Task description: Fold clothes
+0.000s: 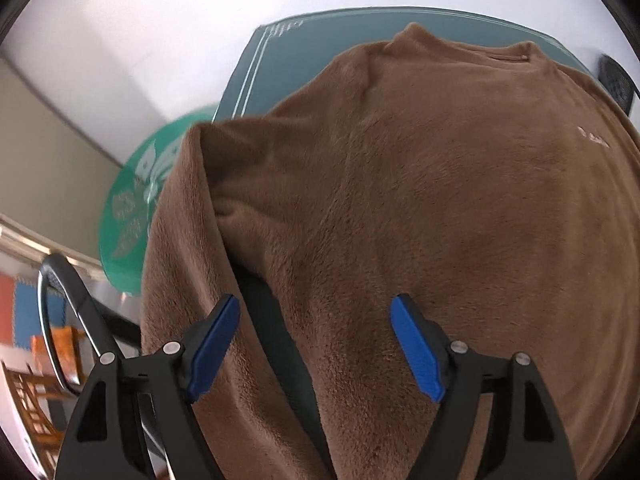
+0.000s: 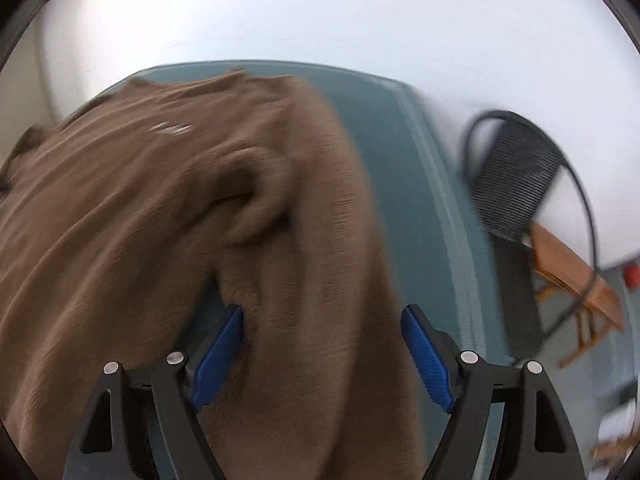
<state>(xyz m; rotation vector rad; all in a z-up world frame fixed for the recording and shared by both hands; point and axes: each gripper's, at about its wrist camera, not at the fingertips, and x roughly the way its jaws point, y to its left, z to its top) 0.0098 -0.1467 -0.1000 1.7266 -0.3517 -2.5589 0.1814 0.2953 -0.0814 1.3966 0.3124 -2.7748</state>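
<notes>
Both grippers are seen with jaws apart and nothing clamped. Closest to the left gripper (image 1: 316, 344), a sleeve (image 1: 192, 280) of the brown sweater (image 1: 440, 200) is seen running lengthwise up and away from the near edge, with a dark strip of table (image 1: 288, 344) showing between it and the body of the garment; that sleeve lies under and just beside the left-hand blue pad, so the left gripper is judged the nearer tool for it. In the right view, much blurred, the right gripper (image 2: 322, 352) is held above the other sleeve (image 2: 304, 280), which likewise runs away from the camera and ends in a bunched fold near the shoulder. The sweater is laid flat on the teal tabletop, its long axis pointing away, hem near and collar (image 1: 460, 44) far. The cloth is judged a soft, short-piled fleece, limp and thick, with a small pale mark (image 1: 594, 138) on the chest. Beyond, a black mesh chair (image 2: 516, 184) and a white wall are seen.
</notes>
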